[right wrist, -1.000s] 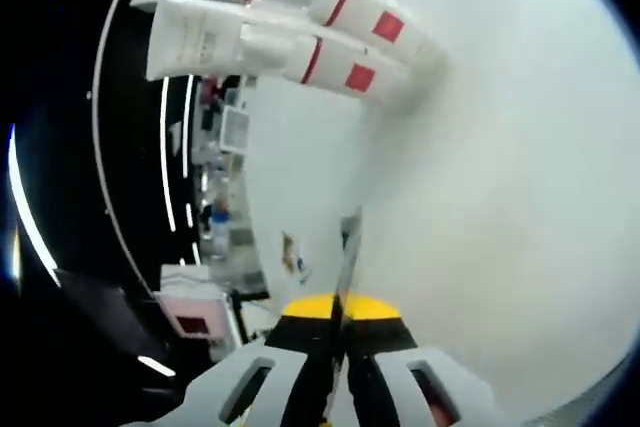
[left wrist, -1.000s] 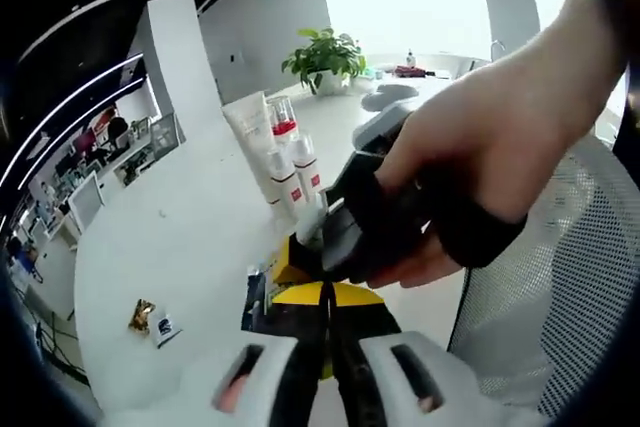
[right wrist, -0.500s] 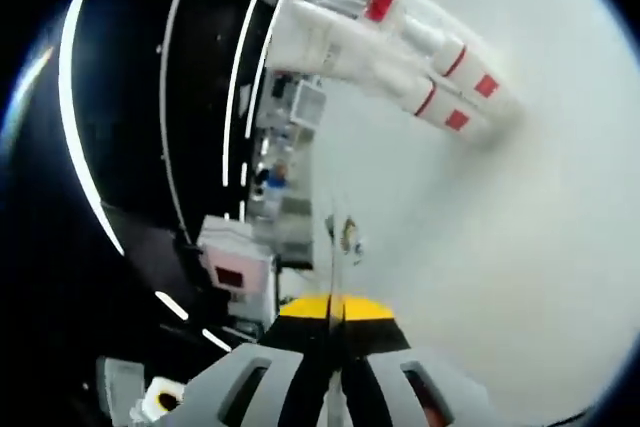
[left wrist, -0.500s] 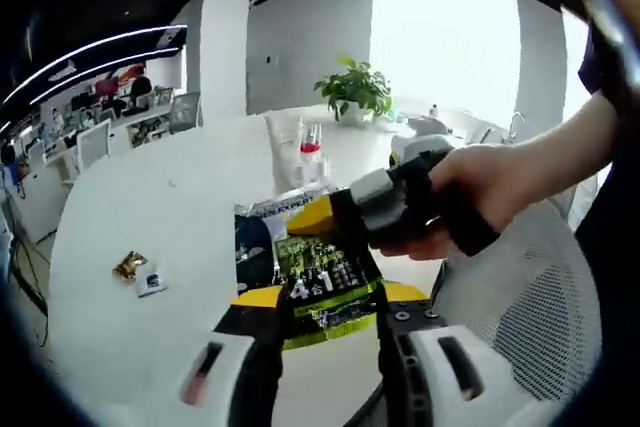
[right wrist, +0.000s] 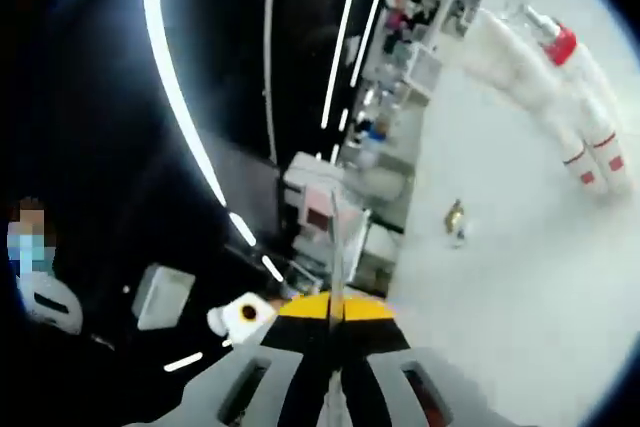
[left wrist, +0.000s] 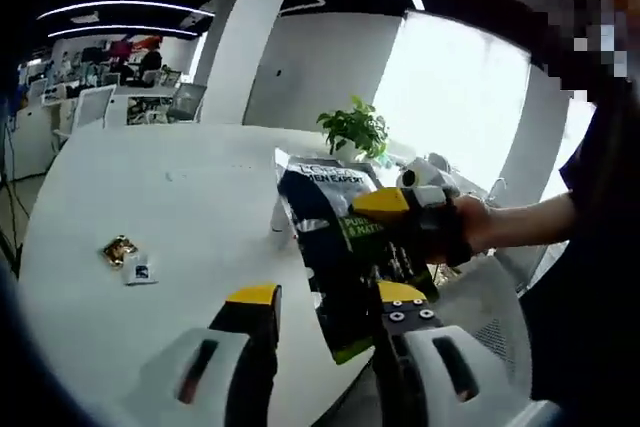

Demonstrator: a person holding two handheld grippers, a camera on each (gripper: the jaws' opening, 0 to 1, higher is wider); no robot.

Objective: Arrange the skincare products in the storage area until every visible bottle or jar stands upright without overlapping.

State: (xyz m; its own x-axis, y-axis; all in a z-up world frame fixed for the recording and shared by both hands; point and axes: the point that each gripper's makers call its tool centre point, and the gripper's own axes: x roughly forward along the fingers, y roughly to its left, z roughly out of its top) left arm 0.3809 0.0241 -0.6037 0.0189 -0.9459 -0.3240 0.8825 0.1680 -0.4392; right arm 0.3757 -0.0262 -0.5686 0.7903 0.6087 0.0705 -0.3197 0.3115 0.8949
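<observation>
Open-plan office, dark ceiling with strip lights, bright window wall; a round white tabletop (left wrist: 150,207) carries the work. A potted plant (left wrist: 352,132) stands at its far side.

Left to right in the left gripper view: a small gold-wrapped item (left wrist: 117,250) with a white tag beside it lies on the bare top. The left hand-held gripper (left wrist: 322,305) has its jaws apart, yellow pads facing each other, with a dark sachet (left wrist: 335,247) between and above them. Whether the left pads touch it, I cannot tell. The right hand-held gripper (left wrist: 400,209), in a person's hand (left wrist: 470,232), is clamped on the sachet's upper right edge.

Right gripper view: jaws together on a thin edge-on sheet (right wrist: 336,247). The white skincare tubes (right wrist: 560,107), one clear bottle with a red collar among them, cluster on the tabletop, well apart from both tools.

Sachet: glossy, flat, flexible foil, green print; it will buckle. Tubes: smooth, tapered, matte plastic.

Judgement: hold the sachet by its edge, lower it near the tubes without brushing them, release only once it is supported.
</observation>
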